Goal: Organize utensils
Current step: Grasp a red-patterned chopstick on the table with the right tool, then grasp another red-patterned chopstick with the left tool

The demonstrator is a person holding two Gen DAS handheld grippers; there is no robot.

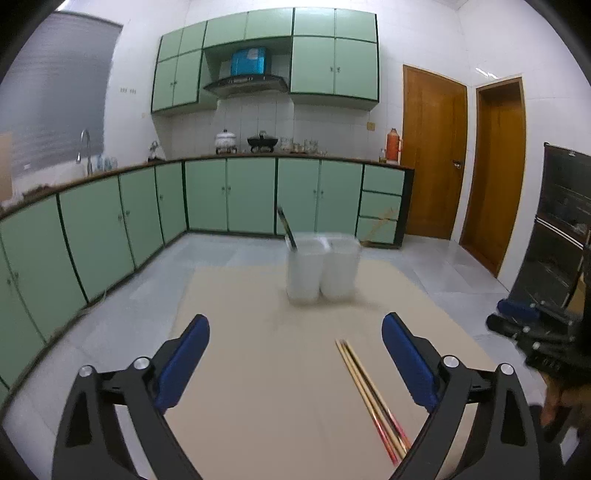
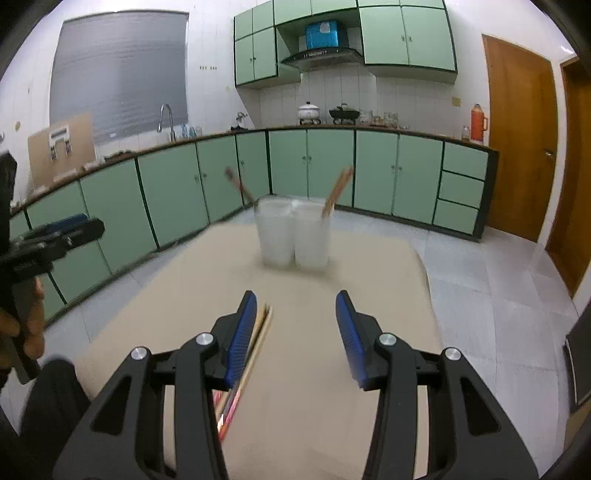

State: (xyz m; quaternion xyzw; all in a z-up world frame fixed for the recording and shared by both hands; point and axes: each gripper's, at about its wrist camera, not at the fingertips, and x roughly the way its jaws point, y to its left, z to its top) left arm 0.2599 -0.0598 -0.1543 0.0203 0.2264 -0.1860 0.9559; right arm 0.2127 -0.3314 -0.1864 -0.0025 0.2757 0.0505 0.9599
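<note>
Green kitchen cabinets (image 1: 207, 195) behind beige worktop (image 1: 266, 362). Two translucent cups (image 2: 293, 236) w/ utensils far end; chopsticks (image 1: 369, 395) loose nearby. Left gripper (image 1: 295, 332) jaws wide open, right gripper (image 2: 295, 306) jaws part-open, both empty.

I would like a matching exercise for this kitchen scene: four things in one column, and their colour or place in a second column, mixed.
Things:
1. thermos
2. box above the range hood
3. loose chopsticks
4. two containers

Descriptions:
a. blue
b. lying flat on the table
c. orange, at the counter's end near the door
d. translucent white, standing side by side

Pairs: 1-c, 2-a, 3-b, 4-d
</note>
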